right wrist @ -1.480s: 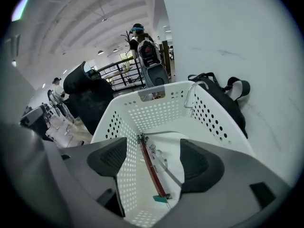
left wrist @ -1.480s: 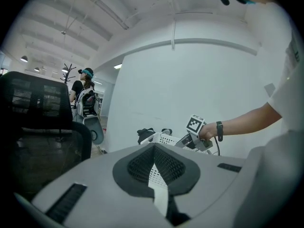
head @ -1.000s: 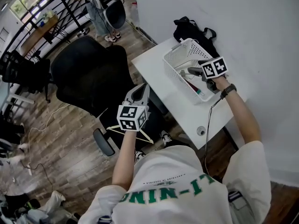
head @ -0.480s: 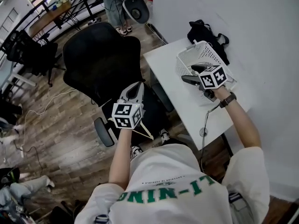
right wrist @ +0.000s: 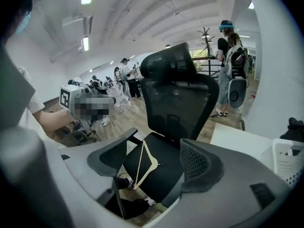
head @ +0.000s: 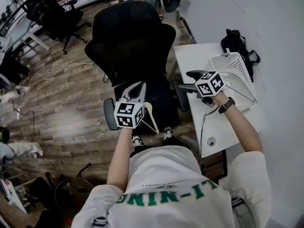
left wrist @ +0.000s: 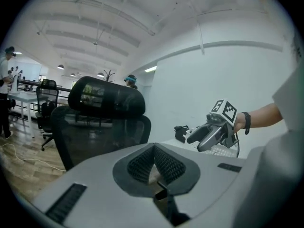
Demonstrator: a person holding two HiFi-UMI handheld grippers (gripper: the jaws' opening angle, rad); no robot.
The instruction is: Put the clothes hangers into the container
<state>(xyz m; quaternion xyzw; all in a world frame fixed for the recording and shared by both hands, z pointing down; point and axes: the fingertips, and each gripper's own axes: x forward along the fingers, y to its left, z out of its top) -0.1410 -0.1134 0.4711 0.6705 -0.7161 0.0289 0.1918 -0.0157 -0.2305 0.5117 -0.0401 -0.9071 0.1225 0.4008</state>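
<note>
We note the left gripper (head: 137, 87) extended forward, jaws closed together; the right gripper (head: 186, 80) has jaws wide apart, nothing between them.

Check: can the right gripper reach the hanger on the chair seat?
Probably yes: the right gripper is open and empty, aimed at the hanger lying uncovered on the chair seat.

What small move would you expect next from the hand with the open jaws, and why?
Probably lower the right gripper toward the pale wooden clothes hanger lying on the black office chair's seat: its jaws stand open and empty, with the hanger framed between them.
</note>
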